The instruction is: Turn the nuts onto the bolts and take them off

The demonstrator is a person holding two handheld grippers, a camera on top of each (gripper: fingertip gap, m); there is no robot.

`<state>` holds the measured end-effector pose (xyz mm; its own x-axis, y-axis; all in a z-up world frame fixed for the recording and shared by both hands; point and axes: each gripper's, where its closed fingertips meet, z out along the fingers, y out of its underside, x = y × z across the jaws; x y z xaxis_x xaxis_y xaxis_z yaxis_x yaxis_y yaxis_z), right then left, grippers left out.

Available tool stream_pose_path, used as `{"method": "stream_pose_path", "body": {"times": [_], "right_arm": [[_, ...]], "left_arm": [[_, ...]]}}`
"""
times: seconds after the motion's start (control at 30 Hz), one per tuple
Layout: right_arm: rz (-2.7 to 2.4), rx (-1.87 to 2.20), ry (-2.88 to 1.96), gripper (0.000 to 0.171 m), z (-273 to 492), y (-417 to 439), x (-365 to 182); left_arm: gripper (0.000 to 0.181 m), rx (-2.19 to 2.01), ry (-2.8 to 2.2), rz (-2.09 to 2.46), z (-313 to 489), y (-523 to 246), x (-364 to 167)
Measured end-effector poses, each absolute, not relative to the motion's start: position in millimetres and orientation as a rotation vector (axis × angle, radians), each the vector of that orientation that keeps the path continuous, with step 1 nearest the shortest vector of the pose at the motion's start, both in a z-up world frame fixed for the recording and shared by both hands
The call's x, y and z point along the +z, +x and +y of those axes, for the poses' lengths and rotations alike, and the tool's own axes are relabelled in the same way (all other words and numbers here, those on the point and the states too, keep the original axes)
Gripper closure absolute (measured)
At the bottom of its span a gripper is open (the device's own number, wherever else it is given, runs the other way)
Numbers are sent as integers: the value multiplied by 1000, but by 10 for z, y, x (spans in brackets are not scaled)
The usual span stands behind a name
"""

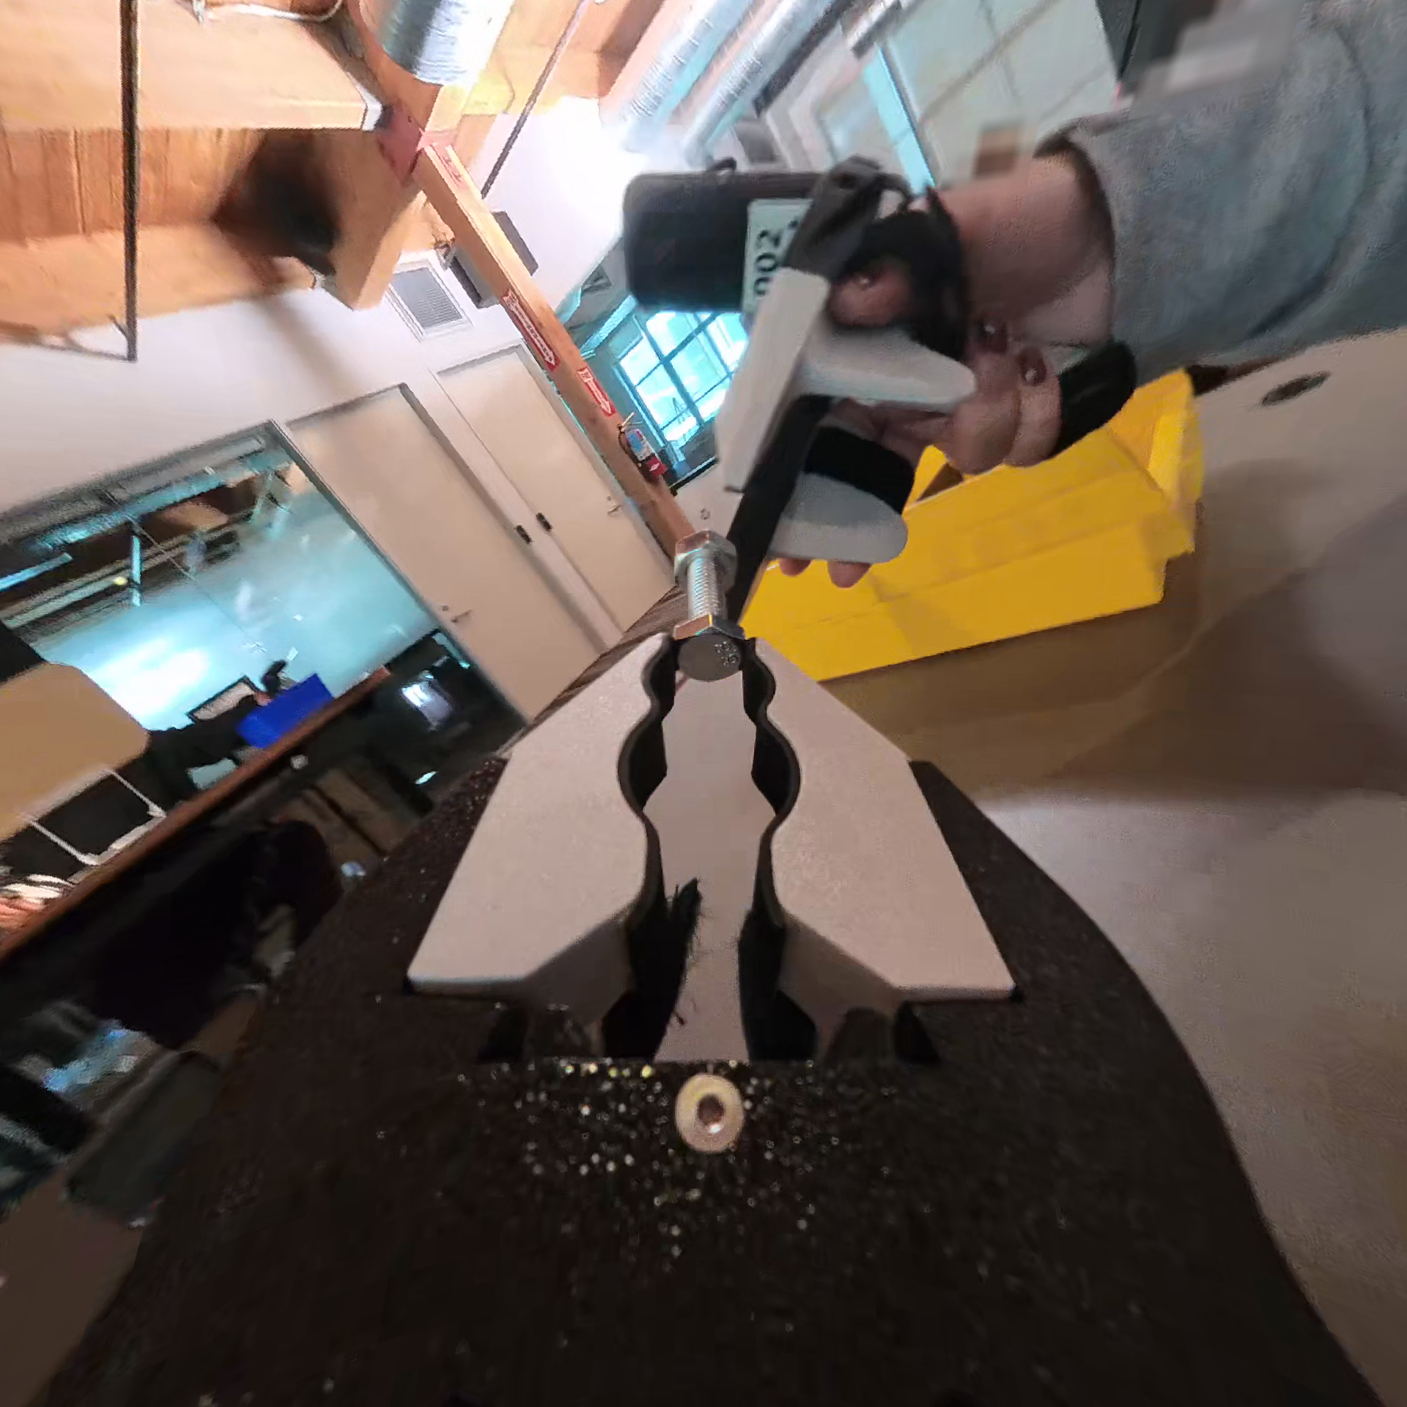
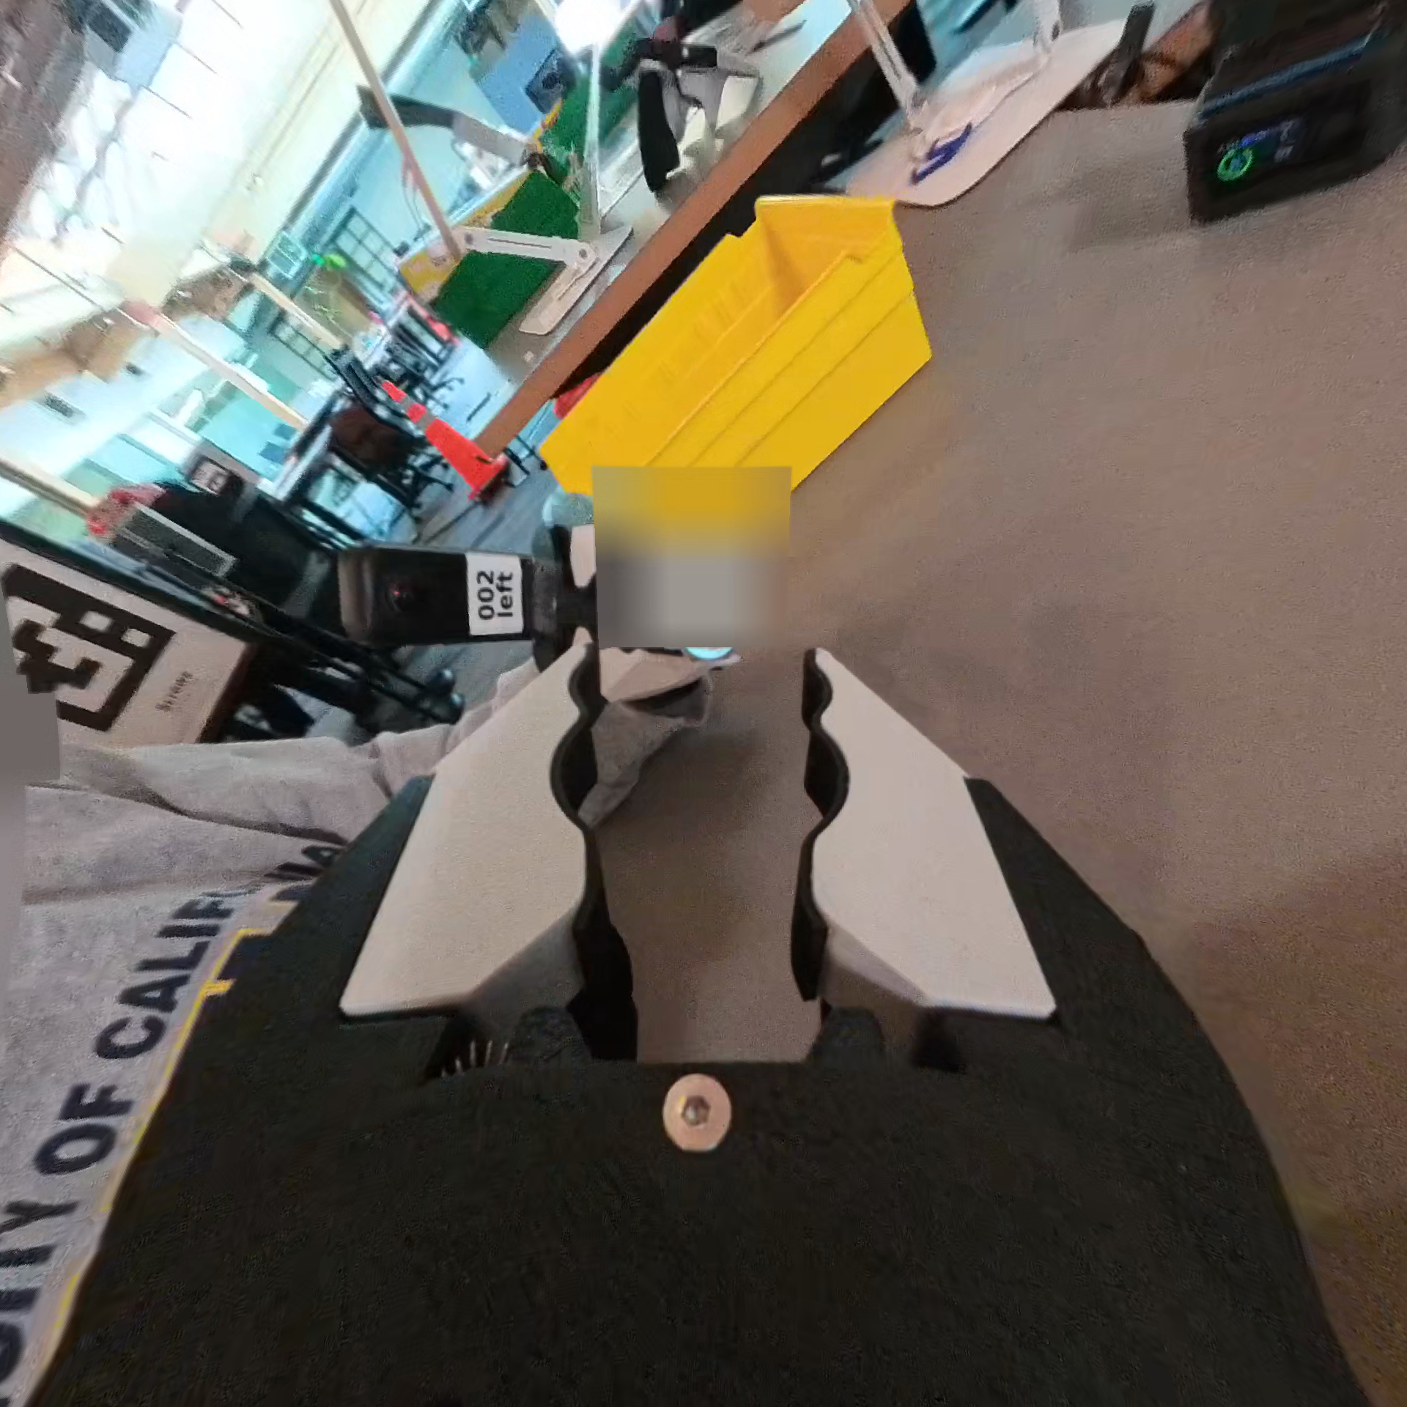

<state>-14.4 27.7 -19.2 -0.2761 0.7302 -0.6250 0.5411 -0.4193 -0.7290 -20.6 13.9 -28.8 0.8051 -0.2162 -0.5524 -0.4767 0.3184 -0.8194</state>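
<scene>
Left gripper [image 1: 709, 661] pinches the bolt [image 1: 702, 609] head at frame centre, nut [image 1: 702, 545] on the far end; right gripper [image 2: 697, 674], spread and empty, could miss the nut or knock the bolt askew.

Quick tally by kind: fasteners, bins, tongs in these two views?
Bolts: 1, the bolt, its head clamped in the left tongs
Nuts: 1, the nut, threaded near the bolt's far end
Yellow bins: 1, the yellow bin
Tongs: 2, including the right tongs, open and empty
Total: 5
</scene>
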Motion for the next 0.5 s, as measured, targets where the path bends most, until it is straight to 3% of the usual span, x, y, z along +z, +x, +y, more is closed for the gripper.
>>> {"method": "stream_pose_path", "body": {"times": [0.1, 0.2, 0.3, 0.4, 0.5], "right_arm": [[-1610, 1807, -1867, 114, 263, -177, -306], [-1609, 1875, -1849, 152, 255, -177, -315], [-1793, 1755, -1595, 153, 229, -47, -326], [-1969, 1366, -1116, 153, 256, 64, -291], [-1983, 642, -311, 153, 251, 205, -241]], "left_arm": [[166, 254, -1251, 724, 145, -117, -334], [166, 201, -1270, 734, 162, -71, -380], [166, -169, -1316, 660, 135, 34, -374], [166, -571, -1357, 531, 170, 138, -342], [166, -1127, -1400, 448, 148, 305, -343]]}}
